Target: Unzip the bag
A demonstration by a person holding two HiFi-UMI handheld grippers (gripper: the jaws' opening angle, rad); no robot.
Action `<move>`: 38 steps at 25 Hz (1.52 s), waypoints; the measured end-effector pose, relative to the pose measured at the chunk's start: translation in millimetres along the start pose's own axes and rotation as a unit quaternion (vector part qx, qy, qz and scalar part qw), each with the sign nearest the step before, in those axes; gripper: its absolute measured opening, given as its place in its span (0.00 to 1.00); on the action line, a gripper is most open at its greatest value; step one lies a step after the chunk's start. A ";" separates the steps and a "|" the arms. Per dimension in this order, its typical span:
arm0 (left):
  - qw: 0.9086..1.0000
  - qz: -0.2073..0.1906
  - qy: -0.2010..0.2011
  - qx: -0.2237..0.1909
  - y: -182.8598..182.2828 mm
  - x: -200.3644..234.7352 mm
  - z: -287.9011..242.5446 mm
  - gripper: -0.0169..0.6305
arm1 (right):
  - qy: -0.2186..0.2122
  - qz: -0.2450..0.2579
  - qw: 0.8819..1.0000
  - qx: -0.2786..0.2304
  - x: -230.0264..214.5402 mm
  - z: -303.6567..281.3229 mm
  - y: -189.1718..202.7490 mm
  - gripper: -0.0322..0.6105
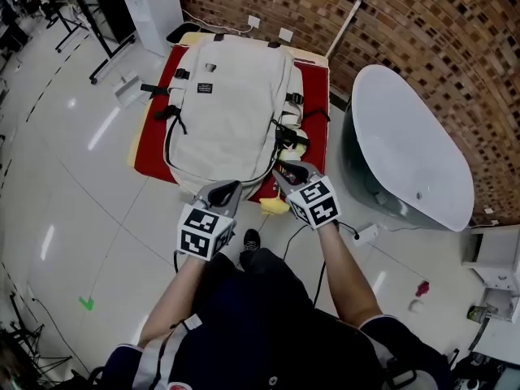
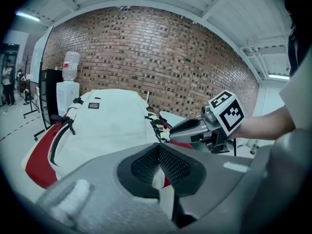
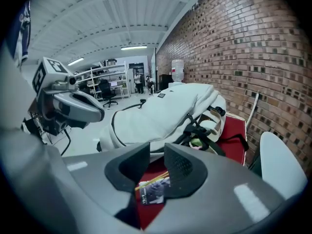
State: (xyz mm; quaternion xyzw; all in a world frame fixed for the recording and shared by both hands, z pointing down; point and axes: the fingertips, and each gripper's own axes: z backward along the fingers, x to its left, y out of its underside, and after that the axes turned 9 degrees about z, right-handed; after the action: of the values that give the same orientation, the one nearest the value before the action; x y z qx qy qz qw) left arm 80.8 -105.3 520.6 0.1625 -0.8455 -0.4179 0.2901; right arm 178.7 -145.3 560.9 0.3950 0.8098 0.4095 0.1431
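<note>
Two grippers, one bag (image 1: 227, 104). Left gripper (image 1: 225, 192): jaws pressed together, at near edge of bag. Bag laid flat on one red mat (image 1: 315, 128). Right gripper (image 1: 286, 170): jaws parted, empty, at bag's near-right corner.

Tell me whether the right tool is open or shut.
Open. The right tool shows a clear gap between its pads with nothing gripped; the red mat shows through the gap.

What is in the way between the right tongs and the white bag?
Nothing visible. The right tongs stand open and empty just short of the white bag; only the red mat and a small printed card lie beneath them.
</note>
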 end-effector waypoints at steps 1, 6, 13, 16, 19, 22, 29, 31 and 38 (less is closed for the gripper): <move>1.000 0.000 -0.002 0.006 0.6 2.9 -3.8 0.03 | -0.001 0.008 1.000 0.011 -3.6 -5.8 4.4 0.20; 1.000 -0.004 0.002 0.030 6.3 15.3 -15.6 0.03 | -0.005 0.054 0.997 0.061 -12.6 -24.9 22.2 0.20; 0.997 -0.018 0.025 0.067 17.4 29.2 -10.5 0.03 | -0.018 0.124 0.984 0.125 -9.2 -46.2 36.7 0.20; 0.996 -0.022 0.036 0.075 18.8 29.9 -9.8 0.03 | -0.019 0.161 0.977 0.136 -10.4 -49.5 39.4 0.19; 0.995 -0.024 0.041 0.085 23.4 31.7 -5.7 0.03 | -0.021 0.187 0.972 0.143 -8.0 -49.9 41.4 0.19; 0.995 -0.023 0.042 0.090 26.7 35.4 -4.2 0.03 | -0.028 0.197 0.967 0.156 -10.3 -52.8 46.9 0.17; 0.994 -0.031 0.044 0.097 26.2 41.8 -7.2 0.03 | -0.047 0.153 0.972 0.173 -6.6 -48.1 45.1 0.08; 0.993 -0.034 0.048 0.105 29.3 42.9 -8.8 0.03 | -0.046 0.141 0.975 0.166 -2.8 -41.0 41.4 0.08; 0.988 -0.037 0.064 0.132 47.6 43.6 -15.4 0.03 | -0.056 0.094 0.981 0.160 22.8 -24.5 33.8 0.09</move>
State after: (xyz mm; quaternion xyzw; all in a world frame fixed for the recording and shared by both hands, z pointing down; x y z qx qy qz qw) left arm 54.9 -108.8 581.6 0.2572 -0.8664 -0.3016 0.3038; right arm 168.0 -129.6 604.5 0.5092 0.8150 0.2634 0.0843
